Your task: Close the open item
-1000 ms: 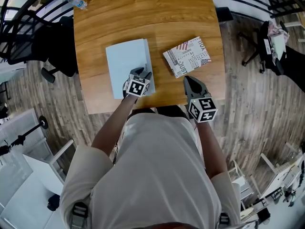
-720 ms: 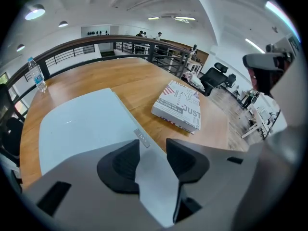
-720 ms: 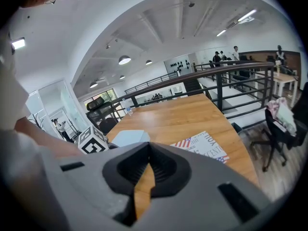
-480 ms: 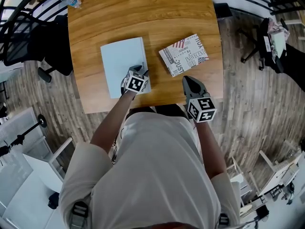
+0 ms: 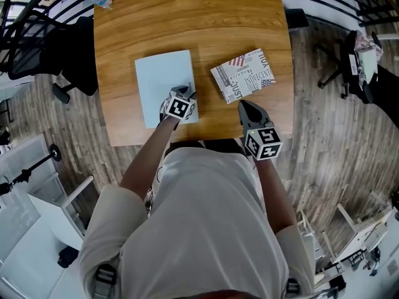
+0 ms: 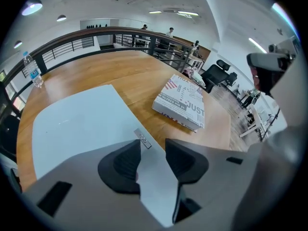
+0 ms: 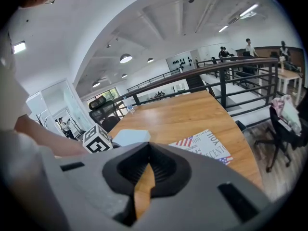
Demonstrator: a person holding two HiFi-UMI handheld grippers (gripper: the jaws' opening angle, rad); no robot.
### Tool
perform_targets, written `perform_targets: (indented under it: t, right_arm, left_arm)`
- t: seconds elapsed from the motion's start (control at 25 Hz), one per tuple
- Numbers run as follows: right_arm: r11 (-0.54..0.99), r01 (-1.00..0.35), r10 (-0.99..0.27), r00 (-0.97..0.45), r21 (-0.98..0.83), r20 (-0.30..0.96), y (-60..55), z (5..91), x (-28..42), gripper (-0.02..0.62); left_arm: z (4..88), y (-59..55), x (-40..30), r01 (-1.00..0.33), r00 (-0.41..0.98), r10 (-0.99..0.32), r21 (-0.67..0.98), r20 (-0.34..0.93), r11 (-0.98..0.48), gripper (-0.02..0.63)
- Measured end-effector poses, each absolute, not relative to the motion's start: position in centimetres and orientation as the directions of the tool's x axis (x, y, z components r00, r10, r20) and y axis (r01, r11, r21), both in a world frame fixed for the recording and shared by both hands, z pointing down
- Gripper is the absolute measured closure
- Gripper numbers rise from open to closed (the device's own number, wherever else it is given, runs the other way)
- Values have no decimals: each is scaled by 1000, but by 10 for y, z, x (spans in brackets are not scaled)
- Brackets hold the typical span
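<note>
Pale blue case [image 5: 163, 83] is lying flat, lid down, at the left of the wooden table [image 5: 187, 17]; left gripper [image 6: 153, 142] is pointing down at its near right corner, jaws wide though just closing slightly, pinching nothing; printed book [image 5: 244, 75] is resting apart, rightward; right gripper [image 7: 148, 148] is hovering at the near edge, jaws together, empty.

1. On the wooden table [image 5: 187, 17], left of middle, lies a pale blue flat case [image 5: 159, 80].
2. The left gripper [image 5: 186, 93], jaws just narrowing, sits over the case's corner by the table's front edge.
3. A printed box [image 5: 244, 75] lies on the table's right half.
</note>
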State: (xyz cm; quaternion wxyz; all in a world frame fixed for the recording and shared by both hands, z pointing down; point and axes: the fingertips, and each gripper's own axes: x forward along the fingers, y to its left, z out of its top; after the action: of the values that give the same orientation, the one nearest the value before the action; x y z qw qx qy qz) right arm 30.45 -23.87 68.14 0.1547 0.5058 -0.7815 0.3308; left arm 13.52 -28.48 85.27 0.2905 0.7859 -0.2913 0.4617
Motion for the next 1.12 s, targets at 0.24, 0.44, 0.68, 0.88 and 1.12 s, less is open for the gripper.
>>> perform_targets:
  t: [0.24, 0.44, 0.68, 0.88, 1.12]
  right_arm:
    - [315, -877, -682, -474, -362, 557, -244, 673, 296, 592]
    - [367, -860, -670, -509, -354, 541, -247, 665, 285, 592]
    - [421, -843, -660, -539, -336, 523, -249, 653, 262, 592]
    - [458, -836, -674, -549, -303, 495, -249, 630, 240, 592]
    - [477, -838, -694, -545, -267, 470, -247, 606, 214, 592]
  left_arm:
    - [841, -281, 134, -712, 440, -206, 199, 874, -674, 412]
    - [810, -283, 128, -736, 468, -287, 188, 836, -650, 413]
    - [768, -280, 110, -765, 490, -374, 184, 788, -617, 419]
    - [723, -274, 84, -792, 508, -462, 183, 727, -582, 423]
    - [668, -267, 42, -824, 518, -569, 195, 638, -532, 431]
